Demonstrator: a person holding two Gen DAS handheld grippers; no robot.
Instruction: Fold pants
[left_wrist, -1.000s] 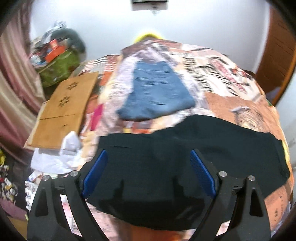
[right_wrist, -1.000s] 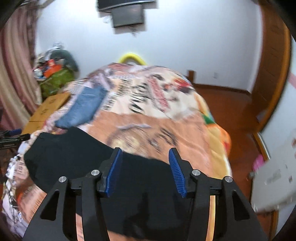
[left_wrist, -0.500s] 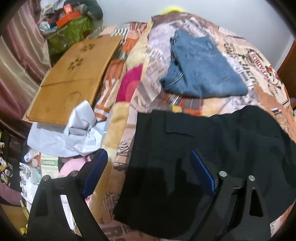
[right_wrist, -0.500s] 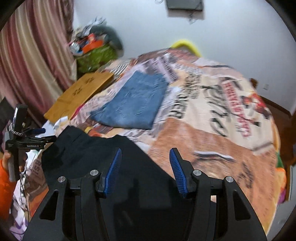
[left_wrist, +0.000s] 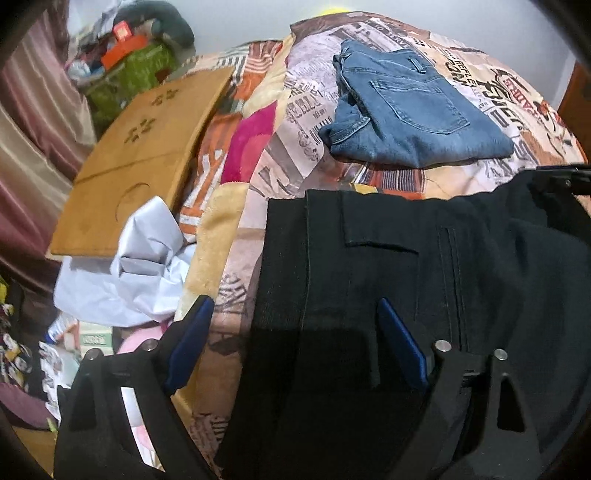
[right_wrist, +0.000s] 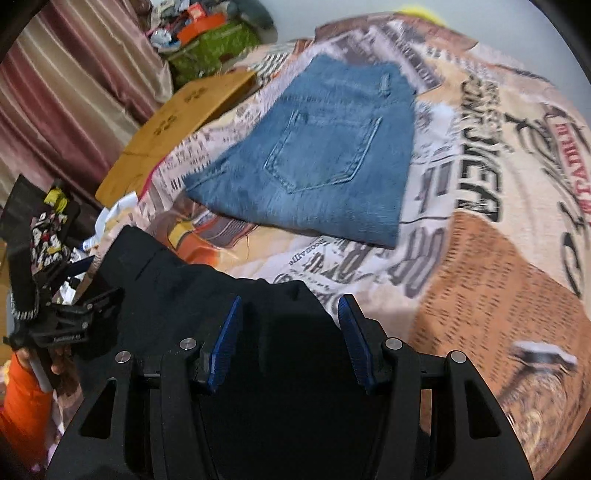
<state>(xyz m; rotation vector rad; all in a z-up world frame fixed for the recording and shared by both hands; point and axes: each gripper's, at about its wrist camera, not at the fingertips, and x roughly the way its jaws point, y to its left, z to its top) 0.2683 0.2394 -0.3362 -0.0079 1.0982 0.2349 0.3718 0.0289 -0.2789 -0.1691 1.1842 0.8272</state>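
The black pants (left_wrist: 388, 280), matte woven cloth with a stitched pocket flap, lie flat across the near part of the bed cover (left_wrist: 303, 122), a soft plush printed with newsprint and orange patches. Farther off on it rests a folded pair of blue denim jeans (left_wrist: 410, 122). At the left lie a flat tan wooden board (left_wrist: 140, 155), crumpled white paper (left_wrist: 147, 266) and a green bag (left_wrist: 133, 77) heaped with clutter, before a pink striped curtain (right_wrist: 74, 85).

The left gripper (left_wrist: 293, 339) hangs over the pants' left edge, its jaws wide but closing, gripping nothing. The right gripper (right_wrist: 290, 332) stands half-spread over the black cloth; no pad presses on it.
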